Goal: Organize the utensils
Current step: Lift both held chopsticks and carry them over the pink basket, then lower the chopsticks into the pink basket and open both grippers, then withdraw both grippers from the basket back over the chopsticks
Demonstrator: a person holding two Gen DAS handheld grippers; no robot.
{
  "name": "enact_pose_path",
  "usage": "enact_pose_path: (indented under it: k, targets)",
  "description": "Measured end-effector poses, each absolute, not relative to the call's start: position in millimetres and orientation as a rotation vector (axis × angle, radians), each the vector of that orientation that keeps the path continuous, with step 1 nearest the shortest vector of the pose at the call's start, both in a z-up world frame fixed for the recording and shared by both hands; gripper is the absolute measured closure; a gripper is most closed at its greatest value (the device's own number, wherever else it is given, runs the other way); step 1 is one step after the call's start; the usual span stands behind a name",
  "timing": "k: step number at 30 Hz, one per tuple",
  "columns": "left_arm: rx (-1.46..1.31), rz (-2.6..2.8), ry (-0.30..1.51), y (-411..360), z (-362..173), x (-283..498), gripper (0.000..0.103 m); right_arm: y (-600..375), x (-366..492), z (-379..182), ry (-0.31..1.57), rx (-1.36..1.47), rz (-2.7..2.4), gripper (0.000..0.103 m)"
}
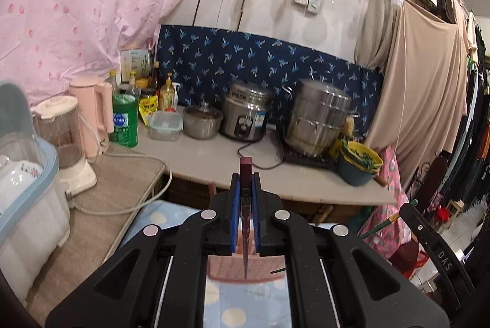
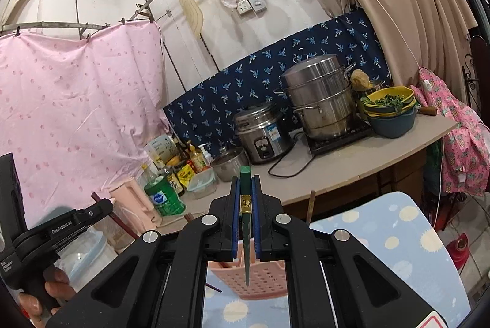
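The left gripper (image 1: 245, 199) clamps a dark red chopstick (image 1: 245, 224), the right gripper (image 2: 245, 202) a green chopstick (image 2: 246, 224), both tips hanging over the near pink perforated basket (image 2: 260, 279). Likely the placing step; next calls for lowering each tip inside before releasing.

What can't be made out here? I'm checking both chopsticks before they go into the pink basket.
- Pink basket, both wrist views: the gripper bodies hide all but a strip, so its contents can't be seen.
- Dark red chopstick, left view: its lower part is blurred.
- Green chopstick, right view: its gold band's marking is too small to read.
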State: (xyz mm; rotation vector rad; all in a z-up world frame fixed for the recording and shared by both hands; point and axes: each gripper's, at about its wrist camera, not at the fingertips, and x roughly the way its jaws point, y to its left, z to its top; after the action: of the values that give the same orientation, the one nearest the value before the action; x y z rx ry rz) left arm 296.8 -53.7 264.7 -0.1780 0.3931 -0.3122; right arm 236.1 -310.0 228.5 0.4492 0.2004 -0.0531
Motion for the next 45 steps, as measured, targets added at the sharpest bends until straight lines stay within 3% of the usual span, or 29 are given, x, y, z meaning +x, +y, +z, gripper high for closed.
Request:
enact_pose_path:
  k: [8, 24, 26, 31, 45]
  targets:
    - [-0.177, -0.283, 0.371, -63.3, 263.7, 341.8, 0.096, -316.6, 288.0, 225.3, 0.206, 0.451, -0.073, 0.096]
    - [-0.163, -0.256, 0.519, -68.7, 200.1, 381.5, 0.095, -312.2, 323.0, 164.2, 0.365, 0.441, -0.086, 0.095]
    - [-0.161, -0.250, 0.525, -69.4, 195.8, 381.8, 0.092, -310.9, 322.6, 161.5, 0.373, 0.442, -0.086, 0.095]
    - [-0.149, -0.243, 0.535, -69.4, 189.5, 379.8, 0.069, -308.4, 317.2, 162.5, 0.370, 0.441, -0.087, 0.093]
    - [-0.120, -0.245, 0.550, -65.8, 183.0, 352.7, 0.066, -293.8, 285.1, 163.2, 0.381, 0.448, -0.057, 0.092]
